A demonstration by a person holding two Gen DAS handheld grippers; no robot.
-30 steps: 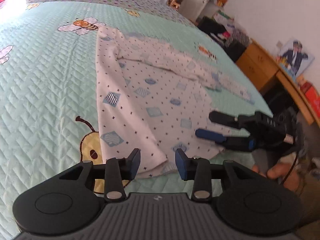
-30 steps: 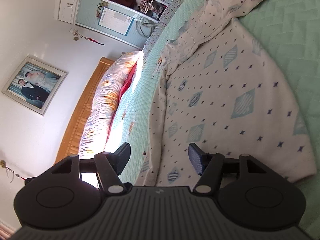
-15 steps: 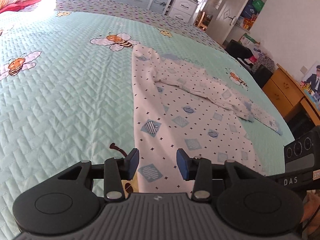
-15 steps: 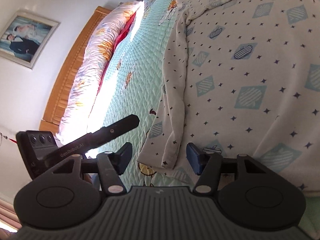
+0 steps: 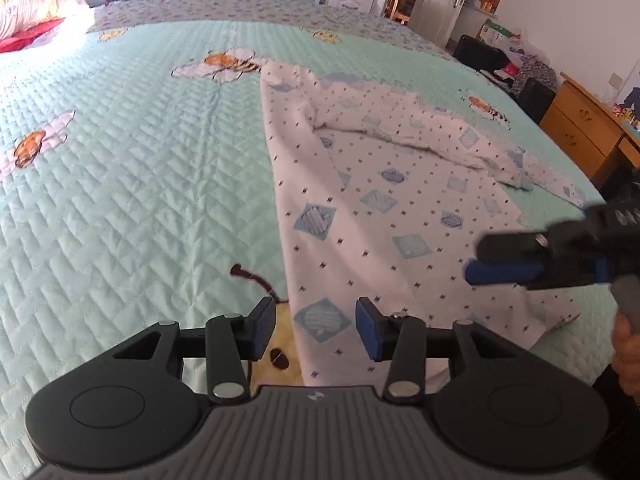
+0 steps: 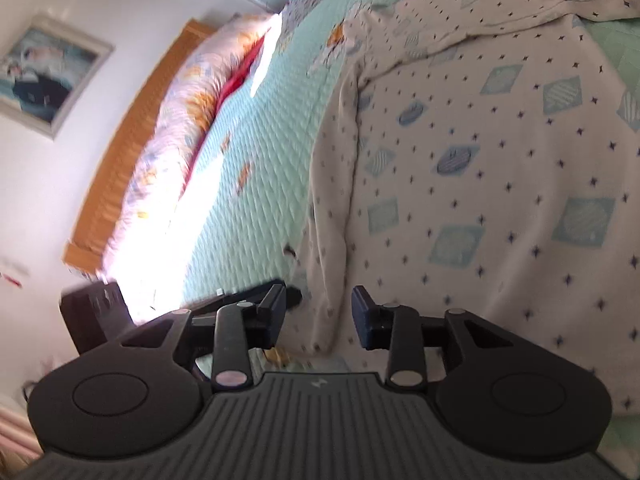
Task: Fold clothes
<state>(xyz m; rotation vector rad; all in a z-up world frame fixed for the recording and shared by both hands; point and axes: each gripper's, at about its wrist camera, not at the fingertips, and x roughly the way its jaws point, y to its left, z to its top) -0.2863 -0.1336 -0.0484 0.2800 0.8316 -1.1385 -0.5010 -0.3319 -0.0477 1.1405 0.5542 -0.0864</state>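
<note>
A white garment (image 5: 380,216) with blue diamonds and small dark stars lies spread on the mint quilted bedspread (image 5: 140,184), one sleeve (image 5: 420,136) folded across its top. My left gripper (image 5: 316,328) hovers open over the garment's near left edge, its pads clear of the cloth. To the right, my right gripper (image 5: 476,259) hangs above the garment's near right part. Its jaws are closing. In the right wrist view the garment's rolled side edge (image 6: 332,240) shows between the right gripper's (image 6: 318,308) fingers, with a gap on both sides.
Pillows (image 6: 168,152) and a wooden headboard (image 6: 120,152) lie along one side of the bed. A wooden cabinet (image 5: 580,132) and dark bags (image 5: 480,56) stand past the bed's right edge. A hand (image 5: 628,352) holds the right gripper. My left gripper's housing (image 6: 96,312) shows beside the right fingers.
The right gripper's jaws have narrowed and its view has shifted along the garment's side edge. The left view has swung up across the bed. The right gripper now shows higher at its right.
</note>
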